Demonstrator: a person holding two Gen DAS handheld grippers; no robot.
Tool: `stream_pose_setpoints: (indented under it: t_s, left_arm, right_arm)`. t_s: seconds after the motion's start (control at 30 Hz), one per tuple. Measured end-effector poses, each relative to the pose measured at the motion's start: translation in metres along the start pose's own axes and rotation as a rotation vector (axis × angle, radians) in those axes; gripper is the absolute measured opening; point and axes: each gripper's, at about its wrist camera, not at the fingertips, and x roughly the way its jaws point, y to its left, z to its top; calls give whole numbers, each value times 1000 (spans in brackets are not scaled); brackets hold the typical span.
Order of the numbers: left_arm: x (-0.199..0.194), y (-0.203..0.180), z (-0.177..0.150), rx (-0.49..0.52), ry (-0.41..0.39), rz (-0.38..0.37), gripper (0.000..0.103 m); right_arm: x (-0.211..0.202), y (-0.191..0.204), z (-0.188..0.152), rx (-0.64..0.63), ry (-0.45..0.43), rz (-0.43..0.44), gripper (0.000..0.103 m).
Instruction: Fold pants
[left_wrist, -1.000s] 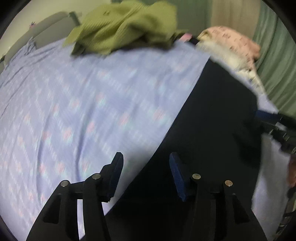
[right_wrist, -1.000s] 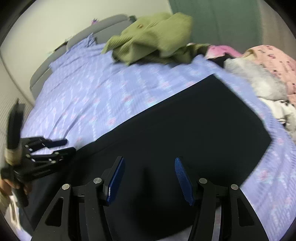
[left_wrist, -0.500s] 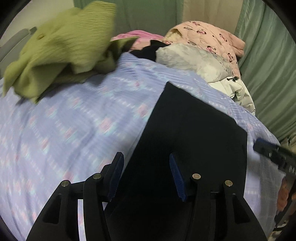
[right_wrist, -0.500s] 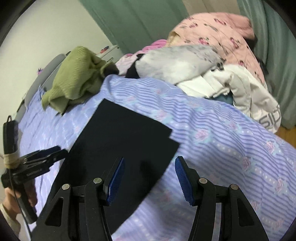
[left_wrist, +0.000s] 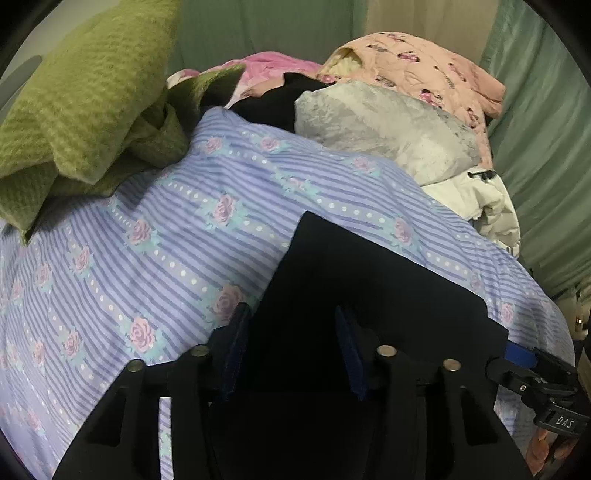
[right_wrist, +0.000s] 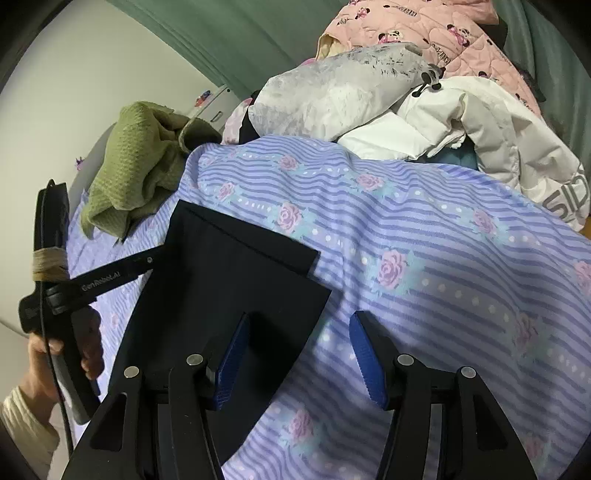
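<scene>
The black pants (right_wrist: 221, 288) lie flat on the bed (right_wrist: 443, 258), on its purple sheet with stripes and roses. They look smooth and neat, with straight edges and square corners, so I think some folding is already done. At the far end one layer sits on another and sticks out a little past it, like a step. Flat cloth like this is easy to fold again, and that may be why the pants are spread on the open part of the bed, away from the other clothes.

The left gripper (left_wrist: 291, 354) hangs over the near part of the pants, pointing down at them. Its fingers are closing, with the black cloth under the gap between them. I cannot tell if they have pinched any cloth yet, because everything there is dark.

The right gripper (right_wrist: 299, 354) sits at the right edge of the pants. Its fingers are apart. One finger is over the black cloth and the other is over the sheet, so the edge runs between them. That looks like a good spot to grab the edge.

A green blanket (left_wrist: 81, 103) is bunched up at the far left. A pile of clothes (right_wrist: 424, 74) in pink, grey and white lies at the far right.
</scene>
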Motion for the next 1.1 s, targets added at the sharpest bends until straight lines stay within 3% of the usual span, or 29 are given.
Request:
stream_pose_setpoints:
  t_s: [0.17,0.27,0.43,0.47,0.53,0.6,0.7,0.73,0.87,1.0,1.07,1.1]
  left_arm:
    - [-14,-1,0,32,-56,40,39]
    - [-19,-4,5,44,-61,-25,39]
    - [-1,-12,11,75,-21,-11,39]
    - [3,-10,10,48,-7,-27,33]
    - [6,-10,8,26,5,-57,22]
    - [7,-13,5,44,13,-46,3]
    - [-4,-8,7,27,-27,-50,3]
    - [-9,-5,11,15,-50,-52,3]
    - [-7,2,21,-9,-62,-18,3]
    - [7,-5,22,57,-31,35,4]
    - [3,-2,27,33,-49,18,6]
    - [2,1,30,13,-52,-4,14]
  right_arm:
    - [3,0,2,-6,12,31,58]
    - [2,-2,3,-2,12,42,57]
    - [3,-6,4,18,13,49,51]
    - [3,-6,4,12,14,47,50]
    - [5,-4,5,1,18,48,40]
    - [8,-4,7,3,29,70,32]
    - [6,-6,11,3,33,74,11]
    - [4,-5,13,4,25,72,9]
    - [-1,7,31,-27,-30,66,9]
    - [16,9,35,-43,6,28,10]
    - [15,4,32,-24,9,29,23]
    - [14,2,31,-11,1,30,34]
